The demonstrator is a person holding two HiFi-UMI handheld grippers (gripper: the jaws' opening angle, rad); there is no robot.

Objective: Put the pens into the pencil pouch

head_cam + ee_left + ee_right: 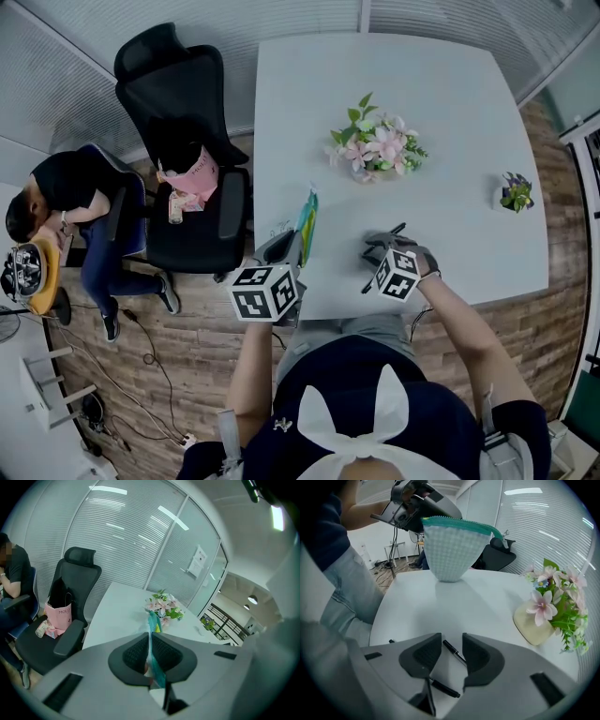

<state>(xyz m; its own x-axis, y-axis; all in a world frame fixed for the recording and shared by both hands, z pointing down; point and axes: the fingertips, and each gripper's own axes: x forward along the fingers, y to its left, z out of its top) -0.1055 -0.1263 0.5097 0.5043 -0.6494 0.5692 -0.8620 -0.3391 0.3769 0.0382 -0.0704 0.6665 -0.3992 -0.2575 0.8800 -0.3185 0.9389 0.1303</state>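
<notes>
Bright, even overhead light fills the office. The white table (450, 112) looks almost washed out in the head view and carries only soft shadows, one under the flowers (375, 148) and one beneath the pouch (452, 550). Streaks of glare cross the glass wall (140, 541). All three views bulge at the edges. Both gripper views have black corners and soft, out-of-focus foregrounds.

1. A white table (450, 103) is set on a wood-plank floor (187, 366).
2. A pink flower arrangement (377, 148) is placed near the table centre, and a small potted plant (515, 193) near its right edge.
3. A black office chair (183, 159) is positioned at the table's left side, with a pink bag (195, 175) on its seat.
4. A seated person (75, 202) is located left of the chair.
</notes>
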